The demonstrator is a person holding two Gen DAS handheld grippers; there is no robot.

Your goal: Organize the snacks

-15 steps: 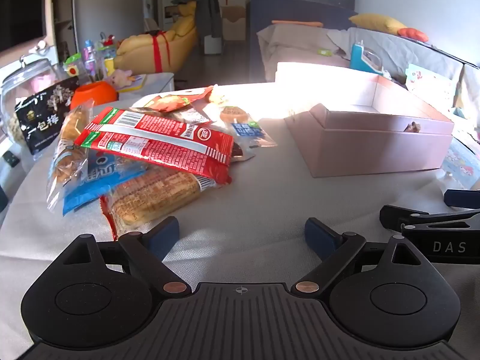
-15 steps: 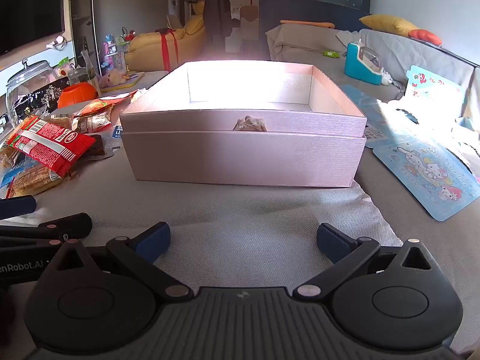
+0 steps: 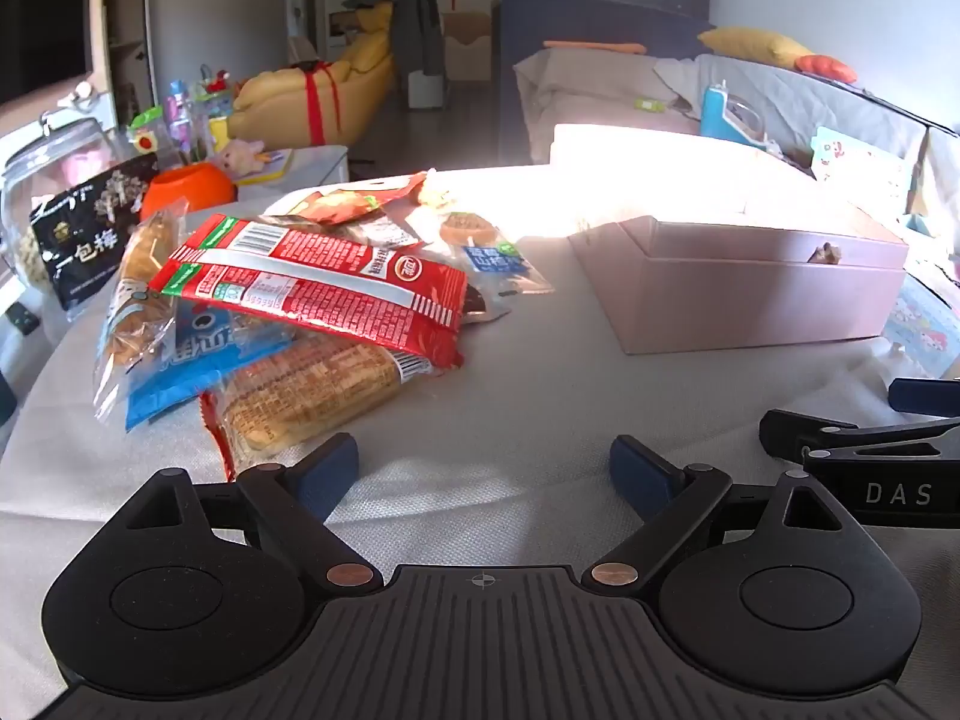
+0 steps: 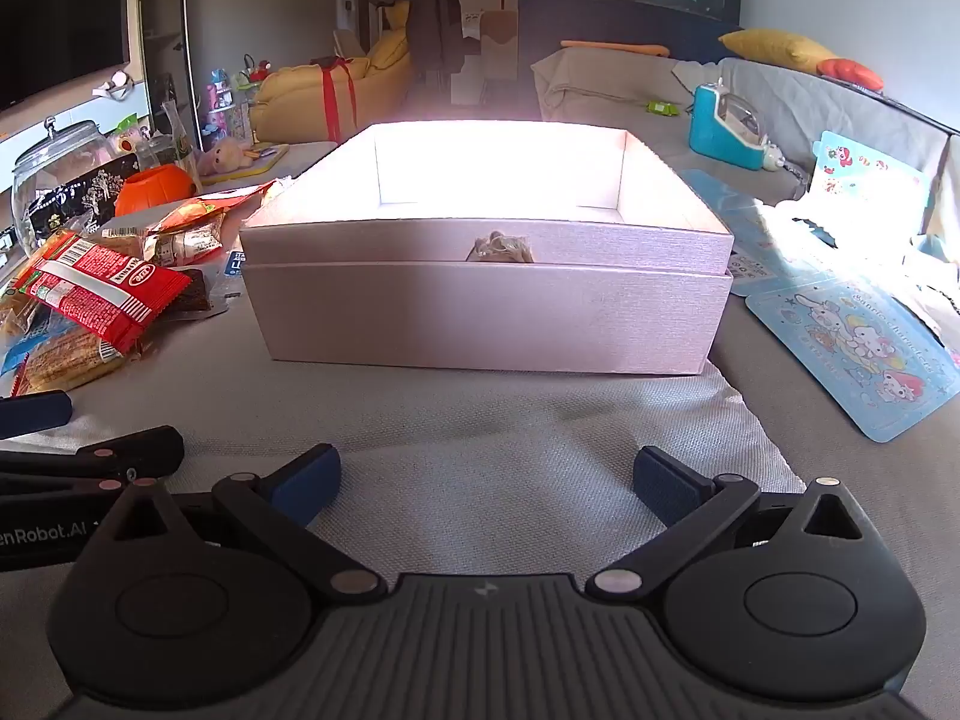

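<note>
Left gripper (image 3: 483, 474) held apart, empty; snack pile (image 3: 312, 312) lies ahead-left. Right gripper (image 4: 483, 480) apart, pink box (image 4: 489, 294) ahead.

Low tabletop wrist views, facing forward, both showing pink box (image 3: 750, 294)

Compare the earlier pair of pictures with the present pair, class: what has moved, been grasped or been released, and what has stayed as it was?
Nothing has visibly changed. The left gripper and the right gripper are both open and empty, low over the cloth, as before. The red snack packet lies on top of the snack pile, and the open pink box stands where it was.
</note>
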